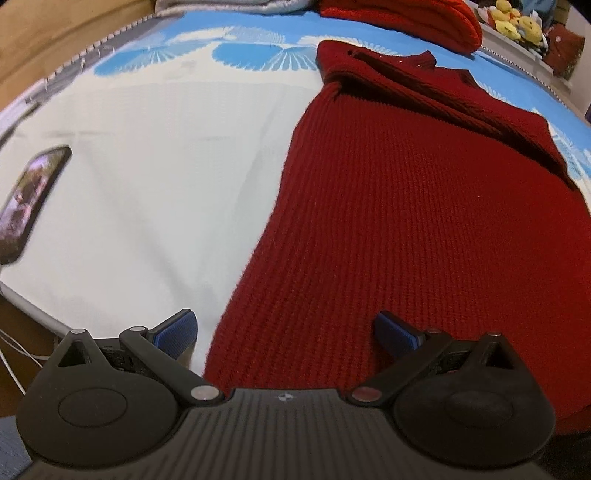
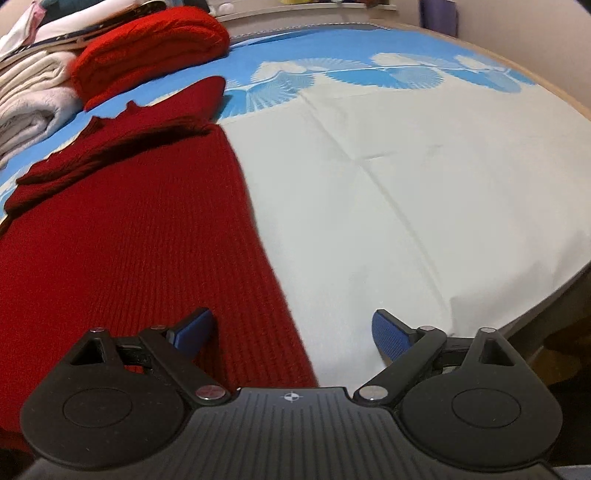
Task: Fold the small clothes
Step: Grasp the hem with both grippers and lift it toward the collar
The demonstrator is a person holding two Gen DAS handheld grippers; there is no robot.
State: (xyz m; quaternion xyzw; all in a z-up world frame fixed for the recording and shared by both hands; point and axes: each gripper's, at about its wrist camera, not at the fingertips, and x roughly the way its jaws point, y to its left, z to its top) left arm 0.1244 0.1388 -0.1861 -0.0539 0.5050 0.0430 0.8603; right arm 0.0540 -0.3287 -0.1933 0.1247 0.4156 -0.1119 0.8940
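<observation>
I am holding my left gripper [image 1: 286, 334] spread wide over the dark red sweater's [image 1: 406, 229] near left edge, my right gripper [image 2: 293, 334] released over its right edge. Only my left view is showing a phone [image 1: 31, 199] by the table's [image 1: 155, 177] left edge.

Two red knits [image 1: 424, 221] [image 1: 402, 16], one phone [image 1: 31, 195], two wide-spread claws [image 1: 286, 332] [image 2: 293, 332].
</observation>
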